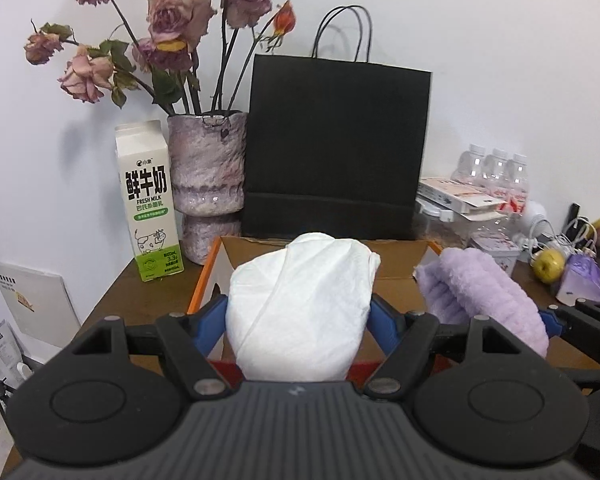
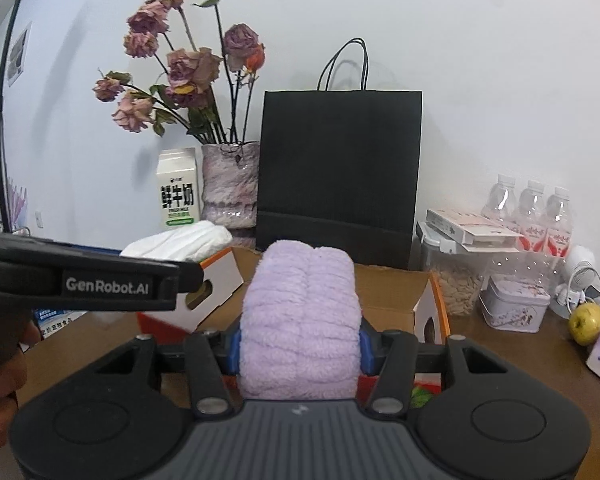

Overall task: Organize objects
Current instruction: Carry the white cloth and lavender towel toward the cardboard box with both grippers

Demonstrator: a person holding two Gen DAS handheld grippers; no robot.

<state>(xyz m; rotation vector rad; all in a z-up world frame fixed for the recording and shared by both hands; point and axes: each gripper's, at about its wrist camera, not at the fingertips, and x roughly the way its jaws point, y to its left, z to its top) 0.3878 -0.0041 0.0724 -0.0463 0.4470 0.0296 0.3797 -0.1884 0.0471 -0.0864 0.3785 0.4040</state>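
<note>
While the left gripper [image 1: 298, 316] has its blue pads [image 1: 210, 326] pressed against both sides of a folded white towel [image 1: 300, 308], closed about as far as the bundle allows, the right gripper [image 2: 299, 346] clamps a folded lilac fleece towel [image 2: 300, 320] between its own pads in the same way. Both bundles are held up over an open cardboard box [image 1: 396, 268] with orange edges and white flaps; whether either towel touches the box floor cannot be told. In the left wrist view the lilac towel sits just to the right of the white one, above the box's right side. In the right wrist view the left gripper's black body, marked GenRobot.AI, reaches in from the left with the white towel above the box's left flap. The box rests on a brown wooden table [image 2: 512, 360]. Right behind it a black paper bag [image 1: 336, 148] stands upright against the wall, with a mottled purple vase [image 1: 206, 184] of dried roses [image 1: 172, 28] just to its left and a milk carton [image 1: 150, 200] beside the vase. To the right of the bag are three water bottles [image 2: 534, 216], a flat packet lying on a clear container [image 2: 454, 280], a small tin [image 2: 514, 306] and a yellow-green apple [image 2: 586, 322].
</note>
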